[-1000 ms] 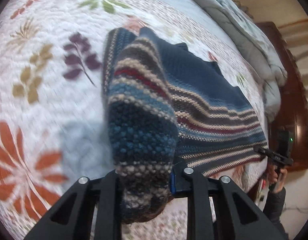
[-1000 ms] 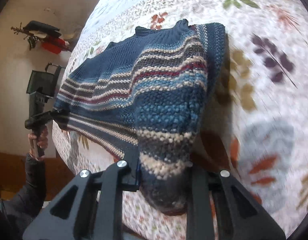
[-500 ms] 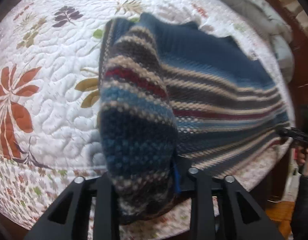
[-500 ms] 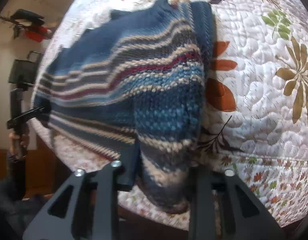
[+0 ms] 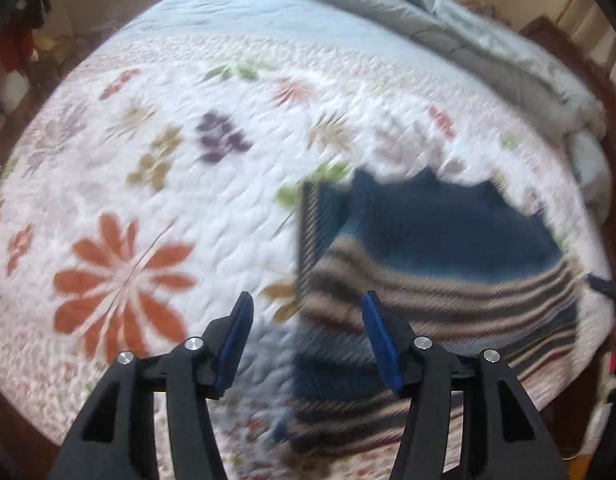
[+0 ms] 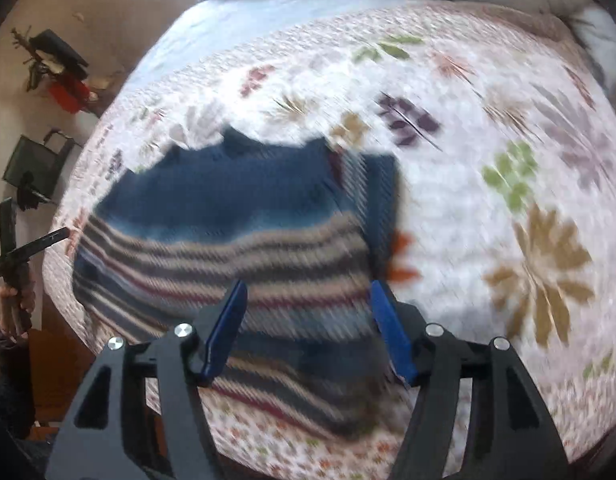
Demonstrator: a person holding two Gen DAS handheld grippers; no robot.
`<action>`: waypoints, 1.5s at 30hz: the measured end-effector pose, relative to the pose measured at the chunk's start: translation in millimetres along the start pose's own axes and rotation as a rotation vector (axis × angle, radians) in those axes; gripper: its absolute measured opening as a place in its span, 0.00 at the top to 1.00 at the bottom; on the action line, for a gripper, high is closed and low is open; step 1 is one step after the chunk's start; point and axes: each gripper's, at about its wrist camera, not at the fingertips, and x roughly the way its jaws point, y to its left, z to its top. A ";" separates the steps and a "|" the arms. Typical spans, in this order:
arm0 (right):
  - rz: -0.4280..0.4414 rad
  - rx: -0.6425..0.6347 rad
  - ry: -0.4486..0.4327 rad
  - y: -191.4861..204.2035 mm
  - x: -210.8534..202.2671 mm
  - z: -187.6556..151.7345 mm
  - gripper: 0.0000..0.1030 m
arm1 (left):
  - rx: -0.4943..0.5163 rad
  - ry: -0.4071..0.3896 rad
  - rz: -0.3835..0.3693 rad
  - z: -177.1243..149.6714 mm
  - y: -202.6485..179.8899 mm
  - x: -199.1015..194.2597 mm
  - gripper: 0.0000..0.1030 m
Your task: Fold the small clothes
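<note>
Showing only rightward — hand (image 6: 13,300), seemingly gripping tongs.

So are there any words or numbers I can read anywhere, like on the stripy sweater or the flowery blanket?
None: no words, numbers or labels can be read in either view.
The striped sweater shows only stripes, and no tag shows.
The floral quilt has flowers and leaves, no writing.
The things by the wall are too small and blurred to tell whether they carry any text.
</note>
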 end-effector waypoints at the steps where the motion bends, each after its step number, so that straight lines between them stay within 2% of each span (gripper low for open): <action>1: 0.011 -0.003 0.004 3.5 7.3 9.3 0.38 | 0.016 0.001 -0.011 8.7 -2.2 2.2 0.45; 4: 0.029 0.006 0.014 9.2 30.3 35.7 0.38 | 0.082 0.036 -0.036 34.5 -33.5 27.9 0.45; 8: 0.023 0.001 0.056 7.6 62.4 62.8 0.38 | 0.144 0.092 -0.025 48.2 -66.5 68.3 0.44; 11: 0.002 -0.007 0.090 6.1 84.9 78.5 0.38 | 0.172 0.142 -0.048 57.4 -75.1 93.7 0.45; 13: -0.002 -0.011 0.102 5.5 93.2 82.9 0.40 | 0.174 0.163 -0.052 60.2 -74.6 107.0 0.49; 14: -0.005 -0.015 0.106 5.7 97.5 85.6 0.47 | 0.163 0.172 -0.052 61.4 -72.9 112.6 0.54; 16: -0.024 -0.029 0.107 7.5 101.8 88.2 0.59 | 0.146 0.183 -0.059 61.9 -67.9 117.9 0.76; 17: -0.039 -0.039 0.101 8.0 102.3 88.5 0.74 | 0.133 0.182 -0.060 62.4 -65.1 118.6 0.79; 18: -0.051 -0.044 0.097 8.1 102.6 88.8 0.92 | 0.121 0.180 -0.063 63.6 -63.1 119.2 0.85; 20: -0.054 -0.025 0.098 4.7 101.9 90.2 1.00 | 0.075 0.169 -0.075 66.8 -56.5 118.9 0.90; 23: 0.033 0.032 0.060 -4.7 91.2 92.3 1.00 | 0.031 0.134 -0.089 70.5 -53.7 111.3 0.93; 26: 0.019 -0.005 0.014 -3.4 79.0 96.3 1.00 | 0.082 0.115 -0.066 71.5 -63.1 107.0 0.93; 28: 0.005 -0.024 0.040 -1.7 81.5 97.5 0.89 | 0.149 0.144 -0.054 70.1 -73.0 110.4 0.87; 29: -0.013 -0.026 0.050 -1.6 83.5 97.7 0.62 | 0.167 0.147 -0.038 69.4 -76.1 111.5 0.84; 30: -0.017 -0.027 0.068 -1.7 86.6 97.7 0.44 | 0.176 0.147 -0.027 69.6 -77.7 112.5 0.77; 32: -0.017 -0.029 0.067 -1.9 88.9 96.5 0.47 | 0.179 0.147 -0.025 71.4 -79.3 114.9 0.67; 34: 0.012 -0.025 0.089 -2.6 96.6 96.7 0.52 | 0.167 0.155 -0.056 75.5 -81.6 120.2 0.58; 37: 0.030 -0.022 0.128 -0.7 110.6 96.3 0.66 | 0.183 0.175 -0.058 78.7 -89.6 130.7 0.58; 38: 0.033 -0.030 0.138 1.2 113.7 96.4 0.78 | 0.190 0.181 -0.066 78.6 -91.9 133.3 0.59; 39: 0.032 -0.036 0.146 2.8 116.5 96.6 0.89 | 0.192 0.191 -0.080 78.4 -95.0 137.0 0.76; 40: 0.035 -0.037 0.151 3.6 115.9 96.1 0.89 | 0.190 0.199 -0.080 78.2 -95.9 139.4 0.90; 45: 0.043 -0.012 0.068 -2.0 88.4 104.0 0.92 | 0.110 0.137 -0.085 83.0 -83.9 127.3 0.94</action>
